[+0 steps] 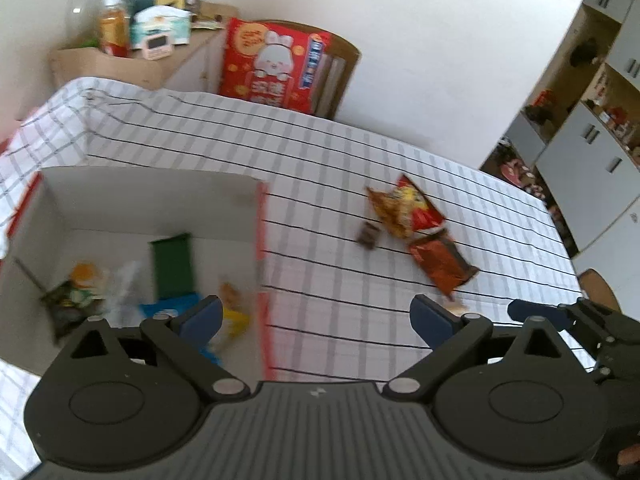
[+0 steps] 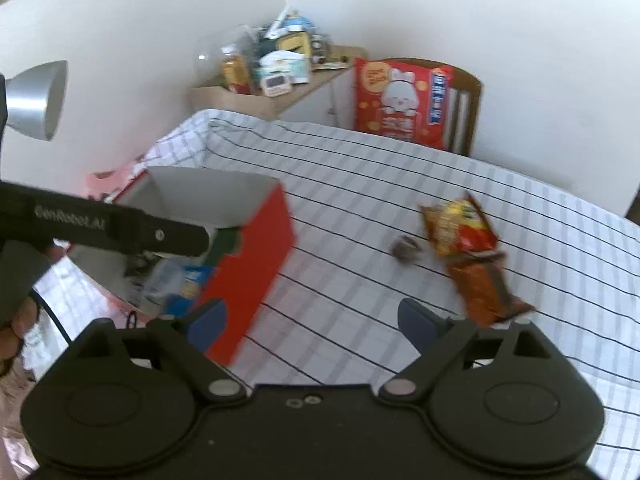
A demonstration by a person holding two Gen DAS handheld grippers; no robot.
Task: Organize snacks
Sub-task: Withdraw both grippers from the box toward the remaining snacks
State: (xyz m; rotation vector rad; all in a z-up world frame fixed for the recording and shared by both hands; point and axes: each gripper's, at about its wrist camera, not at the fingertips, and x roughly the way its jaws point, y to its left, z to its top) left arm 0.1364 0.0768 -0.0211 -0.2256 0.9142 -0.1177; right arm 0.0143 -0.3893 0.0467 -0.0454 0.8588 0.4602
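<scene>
Where the left view looks down, crinkly packets lie on the checked cloth beside the card box; the left gripper gapes empty. In the right view, the right gripper spreads wide, touching nothing.

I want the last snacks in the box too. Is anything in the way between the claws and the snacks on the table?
Nothing visible. Only bare checked cloth lies between the open left claw and the snacks; same for the open right claw. The box stands off to the side, top open.
</scene>
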